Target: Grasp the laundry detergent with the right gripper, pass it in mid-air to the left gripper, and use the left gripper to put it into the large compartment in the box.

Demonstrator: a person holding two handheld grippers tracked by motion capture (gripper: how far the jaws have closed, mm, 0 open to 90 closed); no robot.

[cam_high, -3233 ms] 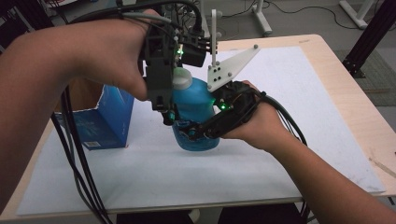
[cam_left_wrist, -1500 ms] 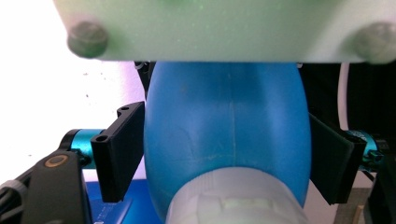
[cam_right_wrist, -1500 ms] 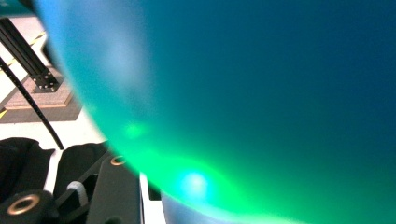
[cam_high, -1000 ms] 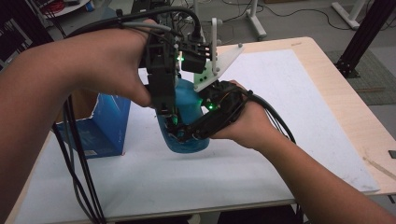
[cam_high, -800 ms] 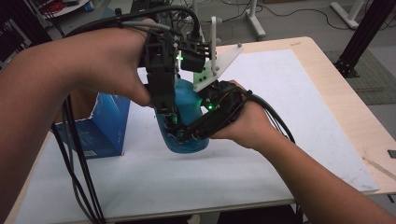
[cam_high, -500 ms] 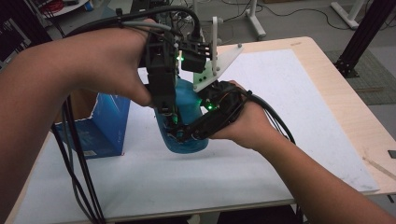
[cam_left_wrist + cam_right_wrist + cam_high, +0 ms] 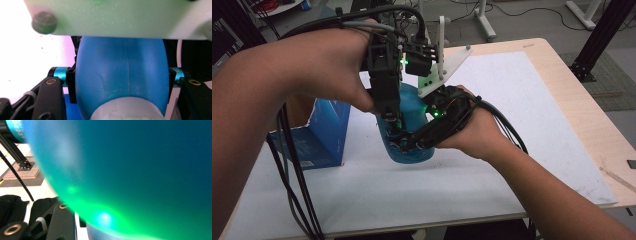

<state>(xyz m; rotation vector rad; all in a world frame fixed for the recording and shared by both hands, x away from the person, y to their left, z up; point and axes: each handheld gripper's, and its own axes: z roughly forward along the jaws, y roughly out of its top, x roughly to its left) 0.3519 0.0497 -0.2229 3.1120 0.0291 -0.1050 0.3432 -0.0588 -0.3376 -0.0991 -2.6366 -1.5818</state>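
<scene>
My right gripper [image 7: 414, 142] clamps blue bottle [image 7: 404, 150] body near table's [image 7: 562, 125] left edge; left gripper [image 7: 387, 112], jaws just closing, now grips its upper part near white cap [image 7: 125, 110]. Cap not yet off.

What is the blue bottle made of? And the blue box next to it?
The blue bottle looks like smooth plastic: it glows see-through and has a molded seam down its middle. Its white cap seems plastic too. The blue box is probably cardboard, judging by its flat, folded sides.

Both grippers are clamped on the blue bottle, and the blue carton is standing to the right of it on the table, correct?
Not quite. Both the left gripper and the right gripper do clamp the blue bottle, but the blue carton stands to the left of it, as the high view shows.
</scene>
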